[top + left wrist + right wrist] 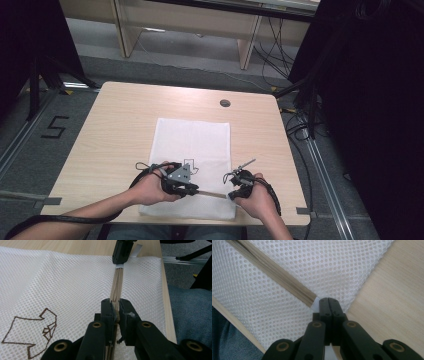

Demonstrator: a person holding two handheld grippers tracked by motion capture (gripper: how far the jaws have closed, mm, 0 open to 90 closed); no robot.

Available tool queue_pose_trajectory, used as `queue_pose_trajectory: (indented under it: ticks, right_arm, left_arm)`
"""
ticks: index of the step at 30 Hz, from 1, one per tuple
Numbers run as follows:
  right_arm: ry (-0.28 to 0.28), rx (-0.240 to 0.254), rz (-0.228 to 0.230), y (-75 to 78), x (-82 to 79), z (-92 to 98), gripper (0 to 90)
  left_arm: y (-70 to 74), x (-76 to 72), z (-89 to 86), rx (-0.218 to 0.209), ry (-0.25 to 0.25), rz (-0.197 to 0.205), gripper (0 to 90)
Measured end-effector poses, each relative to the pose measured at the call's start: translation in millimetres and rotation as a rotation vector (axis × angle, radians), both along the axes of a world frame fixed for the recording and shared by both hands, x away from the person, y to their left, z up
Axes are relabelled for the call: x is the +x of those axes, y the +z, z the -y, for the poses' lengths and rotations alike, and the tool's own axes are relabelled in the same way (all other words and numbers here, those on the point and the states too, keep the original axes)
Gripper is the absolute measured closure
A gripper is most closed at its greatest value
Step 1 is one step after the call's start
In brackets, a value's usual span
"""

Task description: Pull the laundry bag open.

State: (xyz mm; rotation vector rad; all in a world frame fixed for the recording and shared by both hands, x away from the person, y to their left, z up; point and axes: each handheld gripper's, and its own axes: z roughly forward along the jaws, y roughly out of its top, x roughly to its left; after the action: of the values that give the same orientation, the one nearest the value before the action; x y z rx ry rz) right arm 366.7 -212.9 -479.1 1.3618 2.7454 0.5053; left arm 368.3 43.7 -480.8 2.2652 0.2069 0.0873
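Both grippers clamp our white mesh laundry bag [192, 145], which lies flat on the table [115, 130] at its near edge: left gripper [115, 312] pinches the beige zipper [118, 282], right gripper [328, 305] nips the bag's white corner tab at the zipper's end.

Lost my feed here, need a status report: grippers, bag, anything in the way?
Left gripper shut on zipper. Right gripper shut on white tab at zipper end. Mesh bag flat on table. Nothing in the way.
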Motion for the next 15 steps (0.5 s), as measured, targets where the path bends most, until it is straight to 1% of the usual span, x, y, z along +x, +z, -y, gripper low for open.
queue_pose_trajectory:
  ticks: [2,3,4,5,6,7,8,10,11,15]
  right_arm:
    - [-0.01,0.002,-0.008,1.0,-0.5,-1.2,90.0]
    - [-0.011,0.002,-0.009,1.1,-0.5,-1.3,90.0]
    - [-0.011,0.002,-0.009,1.2,-0.5,-1.2,90.0]
    - [-0.001,0.0,0.001,-0.2,0.1,-0.3,90.0]
    - [-0.002,0.001,0.0,0.0,0.1,-0.2,90.0]
    - [-0.014,0.004,-0.009,1.1,-0.4,-1.0,90.0]
    - [-0.014,0.005,-0.01,1.1,-0.3,-0.9,90.0]
    - [-0.014,0.004,-0.012,1.2,-0.2,-1.0,90.0]
    - [-0.014,0.004,-0.011,1.1,-0.3,-1.1,90.0]
    - [-0.014,0.004,-0.011,1.1,-0.3,-1.0,90.0]
  left_arm:
    - [-0.3,-0.2,-0.2,-0.001,0.001,-0.002,82.1]
    - [-0.3,-0.2,-0.5,0.006,0.001,0.004,82.1]
    - [-0.3,0.3,-1.3,-0.001,0.002,-0.004,82.1]
    - [-0.6,0.4,-2.0,-0.001,0.007,-0.007,82.1]
    - [-0.6,0.8,-3.2,0.002,0.007,0.001,82.1]
    - [-0.6,0.8,-4.2,-0.009,0.015,-0.017,82.1]
    - [-0.5,0.8,-5.0,-0.004,0.012,-0.008,82.1]
    - [0.1,0.9,-6.6,-0.003,0.012,-0.014,82.1]
    - [0.2,1.0,-7.5,-0.005,0.011,-0.004,82.1]
    - [0.0,-0.4,-7.0,-0.009,0.012,-0.008,82.1]
